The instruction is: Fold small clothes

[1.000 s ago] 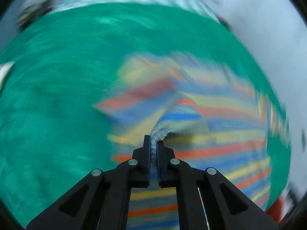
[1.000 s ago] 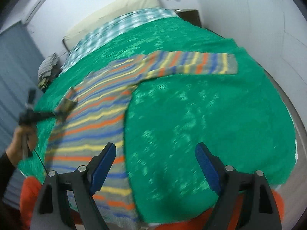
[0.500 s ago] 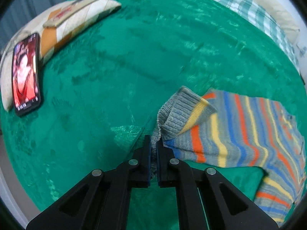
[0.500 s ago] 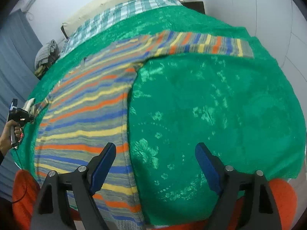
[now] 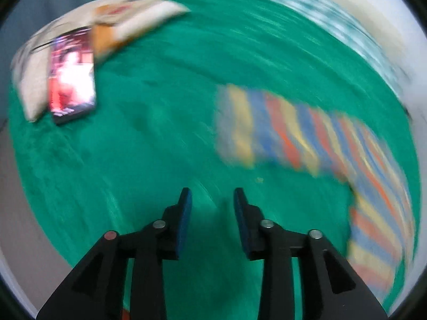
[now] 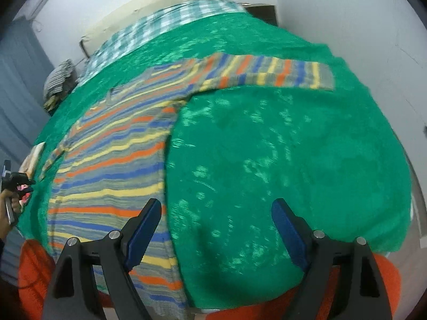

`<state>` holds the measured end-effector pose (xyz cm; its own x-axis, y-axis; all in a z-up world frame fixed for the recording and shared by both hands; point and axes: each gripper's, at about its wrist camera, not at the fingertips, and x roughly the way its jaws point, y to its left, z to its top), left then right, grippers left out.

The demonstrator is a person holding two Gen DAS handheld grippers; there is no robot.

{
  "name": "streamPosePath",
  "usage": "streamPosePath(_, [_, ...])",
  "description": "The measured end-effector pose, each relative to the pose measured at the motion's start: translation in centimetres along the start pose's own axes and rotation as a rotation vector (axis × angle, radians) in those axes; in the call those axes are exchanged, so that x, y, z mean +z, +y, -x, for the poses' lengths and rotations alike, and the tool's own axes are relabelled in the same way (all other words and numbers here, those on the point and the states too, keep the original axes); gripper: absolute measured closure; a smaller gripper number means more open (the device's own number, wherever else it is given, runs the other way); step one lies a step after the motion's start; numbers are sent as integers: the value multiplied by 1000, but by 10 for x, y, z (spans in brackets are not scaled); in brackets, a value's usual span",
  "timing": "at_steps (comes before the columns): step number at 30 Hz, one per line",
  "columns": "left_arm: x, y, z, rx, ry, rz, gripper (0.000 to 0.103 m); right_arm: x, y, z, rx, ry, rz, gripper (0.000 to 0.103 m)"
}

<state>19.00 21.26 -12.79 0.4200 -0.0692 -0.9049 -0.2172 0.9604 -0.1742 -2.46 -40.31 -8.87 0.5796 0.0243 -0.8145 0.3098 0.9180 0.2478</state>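
Observation:
A striped knit sweater (image 6: 112, 160) in grey, blue, orange and yellow lies spread flat on a green blanket (image 6: 267, 160). One sleeve (image 6: 267, 76) stretches out to the right. The other sleeve (image 5: 280, 133) lies blurred on the blanket, above and to the right of my left gripper (image 5: 212, 197). That gripper's jaws are opening, with only blanket between them. My right gripper (image 6: 216, 205) hovers wide open over the sweater's lower right edge, holding nothing. The left gripper (image 6: 30, 186) also shows at the far left, held in a hand.
A phone (image 5: 72, 80) with a lit screen leans on a cream and orange cushion (image 5: 128, 18) at the blanket's left edge. A checked sheet (image 6: 165, 21) and headboard lie at the far end. A pile of clothes (image 6: 57, 80) sits beside the bed. Orange fabric (image 6: 34, 266) is at the near edge.
The left gripper carried the sleeve cuff outward, then let go and its jaws parted. The cuff now lies on the blanket away from the jaws. The right gripper has stayed put.

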Motion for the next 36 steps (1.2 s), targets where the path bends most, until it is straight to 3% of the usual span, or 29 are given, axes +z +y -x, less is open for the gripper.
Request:
streamPosePath(2, [-36,-31,5,-79,47,-139,42,9,6,-4,57,18,20,22])
streamPosePath(4, [-68,-61,3,-124,83,-252,35,22,17,-10,119,38,54,30])
streamPosePath(7, [-107,-93,-11,-140,123,-356,34,45,32,-34,214,86,82,41])
streamPosePath(10, [-124,-103,-10,-100,79,-408,34,55,37,-72,294,204,45,48])
streamPosePath(12, [-129,-100,-6,-160,98,-398,62,50,38,-87,336,261,31,65])
streamPosePath(13, [-129,-97,-7,-199,134,-398,101,48,40,-91,308,273,57,99])
streamPosePath(16, [-133,-91,-4,-159,134,-446,102,43,33,-87,257,269,37,99])
streamPosePath(18, [-137,-84,2,-148,124,-421,101,41,38,-83,228,258,69,98])
streamPosePath(19, [-139,-80,7,-150,121,-397,97,39,41,-81,212,252,83,91])
streamPosePath(21, [-142,-71,19,-181,107,-352,71,36,45,-74,202,242,92,68])
streamPosePath(22, [-142,-64,22,-188,84,-338,48,32,47,-66,215,232,100,54])
streamPosePath(23, [-143,-61,29,-192,56,-327,31,29,50,-60,213,221,110,52])
streamPosePath(25, [-148,-61,41,-213,7,-306,23,18,54,-45,194,198,153,51])
streamPosePath(28, [-151,-68,41,-235,13,-305,22,1,59,-30,175,184,177,47])
streamPosePath(33, [-170,-98,32,-187,15,-443,22,-19,58,-18,159,153,138,45])
streamPosePath(36, [-181,-106,10,-44,84,-511,22,-26,59,-18,166,156,107,45])
